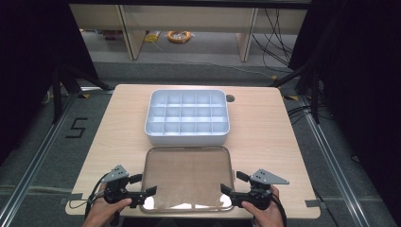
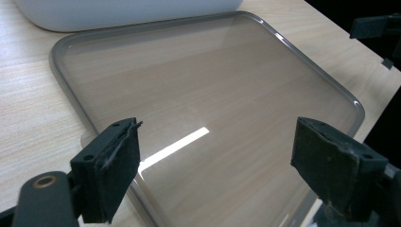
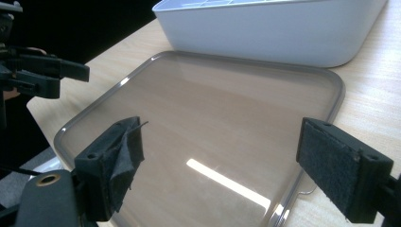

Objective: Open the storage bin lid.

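- Clear lid (image 1: 188,177) lies flat at the table's (image 1: 265,132) near edge, just in front of the white divider box (image 1: 187,117).
- Left gripper (image 1: 144,194) spread wide, empty, at the lid's near-left corner.
- Right gripper (image 1: 229,192) likewise agape at the near-right corner.
- Likely next: pinch both rims evenly and lift level, or the lid will twist.
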### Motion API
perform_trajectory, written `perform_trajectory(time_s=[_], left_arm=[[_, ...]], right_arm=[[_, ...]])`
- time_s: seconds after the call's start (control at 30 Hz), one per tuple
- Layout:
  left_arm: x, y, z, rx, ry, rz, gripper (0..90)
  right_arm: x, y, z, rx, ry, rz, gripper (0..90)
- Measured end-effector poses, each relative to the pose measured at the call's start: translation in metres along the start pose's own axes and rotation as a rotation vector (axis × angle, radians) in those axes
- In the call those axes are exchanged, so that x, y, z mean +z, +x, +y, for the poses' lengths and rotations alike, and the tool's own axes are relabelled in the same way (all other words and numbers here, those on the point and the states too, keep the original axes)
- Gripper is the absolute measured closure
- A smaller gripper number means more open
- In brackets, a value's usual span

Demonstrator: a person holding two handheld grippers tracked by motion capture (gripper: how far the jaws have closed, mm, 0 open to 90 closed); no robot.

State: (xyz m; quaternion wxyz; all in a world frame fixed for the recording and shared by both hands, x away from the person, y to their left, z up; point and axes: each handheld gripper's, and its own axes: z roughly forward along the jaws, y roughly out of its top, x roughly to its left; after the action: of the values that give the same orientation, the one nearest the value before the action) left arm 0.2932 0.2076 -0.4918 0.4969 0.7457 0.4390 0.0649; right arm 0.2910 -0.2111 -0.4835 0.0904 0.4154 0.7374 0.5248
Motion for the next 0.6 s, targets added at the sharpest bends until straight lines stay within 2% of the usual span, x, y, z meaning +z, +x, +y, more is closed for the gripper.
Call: perform_trajectory(time_s=[0.03, 0.07, 0.13, 0.17, 0.2, 0.23, 0.27, 0.3, 0.33, 0.37, 0.4, 0.43, 0.5, 0.57, 0.6], left_arm=[[-0.001, -0.001, -0.001, 0.014, -0.005, -0.003, 15.7], [-0.002, -0.003, -0.002, 0.017, -0.004, -0.004, 15.7], [-0.003, -0.006, -0.003, 0.037, 0.001, -0.006, 15.7], [-0.004, -0.007, -0.003, 0.053, 0.001, -0.013, 15.7], [-0.005, -0.009, -0.004, 0.044, 0.006, -0.001, 15.7], [-0.005, -0.01, -0.005, 0.049, 0.008, -0.013, 15.7], [-0.005, -0.012, -0.006, 0.045, 0.0, -0.013, 15.7], [-0.006, -0.013, -0.007, 0.049, 0.011, -0.005, 15.8], [-0.006, -0.013, -0.007, 0.055, 0.008, -0.016, 15.8], [-0.007, -0.015, -0.008, 0.06, 0.016, -0.011, 15.8], [-0.007, -0.015, -0.009, 0.061, 0.015, -0.02, 15.8], [-0.008, -0.017, -0.01, 0.056, 0.018, -0.019, 15.9], [-0.008, -0.018, -0.011, 0.073, 0.026, -0.023, 15.9], [-0.009, -0.02, -0.013, 0.064, 0.029, -0.024, 15.9], [-0.009, -0.02, -0.013, 0.078, 0.026, -0.033, 15.9]], right_arm=[[0.0, 0.002, -0.001, 0.01, -0.003, -0.009, 16.3], [0.0, 0.001, -0.002, -0.023, -0.005, -0.001, 16.2], [-0.003, 0.003, -0.004, -0.025, 0.013, -0.007, 16.2], [-0.004, 0.008, -0.005, 0.03, 0.025, 0.005, 16.2], [-0.004, 0.007, -0.006, 0.002, 0.019, 0.004, 16.2], [-0.004, 0.007, -0.007, -0.002, 0.023, 0.0, 16.2], [-0.006, 0.006, -0.008, -0.027, 0.025, 0.002, 16.2], [-0.007, 0.009, -0.009, -0.021, 0.028, 0.005, 16.2], [-0.008, 0.008, -0.009, -0.031, 0.033, 0.009, 16.2], [-0.008, 0.009, -0.011, -0.047, 0.036, -0.012, 16.2], [-0.008, 0.012, -0.012, -0.022, 0.03, 0.002, 16.2], [-0.009, 0.013, -0.013, -0.026, 0.045, -0.006, 16.2], [-0.01, 0.012, -0.014, -0.063, 0.042, -0.007, 16.2], [-0.012, 0.015, -0.016, -0.036, 0.059, -0.014, 16.4], [-0.013, 0.014, -0.016, -0.046, 0.063, -0.007, 16.5]])
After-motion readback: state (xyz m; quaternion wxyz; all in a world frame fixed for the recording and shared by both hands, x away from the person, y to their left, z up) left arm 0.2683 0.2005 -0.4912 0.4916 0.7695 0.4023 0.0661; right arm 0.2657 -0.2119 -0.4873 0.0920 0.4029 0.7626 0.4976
